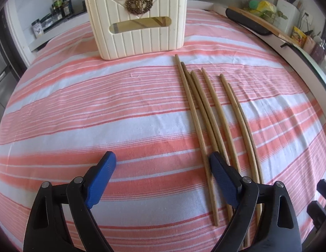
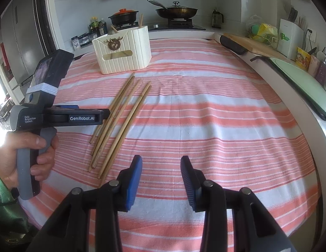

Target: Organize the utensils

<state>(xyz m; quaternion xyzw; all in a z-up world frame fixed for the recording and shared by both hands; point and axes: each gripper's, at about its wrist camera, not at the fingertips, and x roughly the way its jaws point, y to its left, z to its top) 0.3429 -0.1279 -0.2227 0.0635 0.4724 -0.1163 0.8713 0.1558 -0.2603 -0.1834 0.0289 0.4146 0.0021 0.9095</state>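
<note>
Left wrist view: the left gripper [image 1: 163, 163], spread wide and empty, was poised beside six loose bamboo chopsticks [image 1: 209, 113]; several could be pinched together, or rolled aside; the right gripper [image 2: 160, 168] was held half-spread, empty

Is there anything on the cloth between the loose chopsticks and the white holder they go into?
Nothing visible. The chopsticks lie on the striped cloth with their far tips just short of the white holder, and only bare cloth shows in that gap. The left gripper is open beside them.

Left claw [image 1: 161, 163] wide, right claw [image 2: 161, 169] half-parted.
</note>
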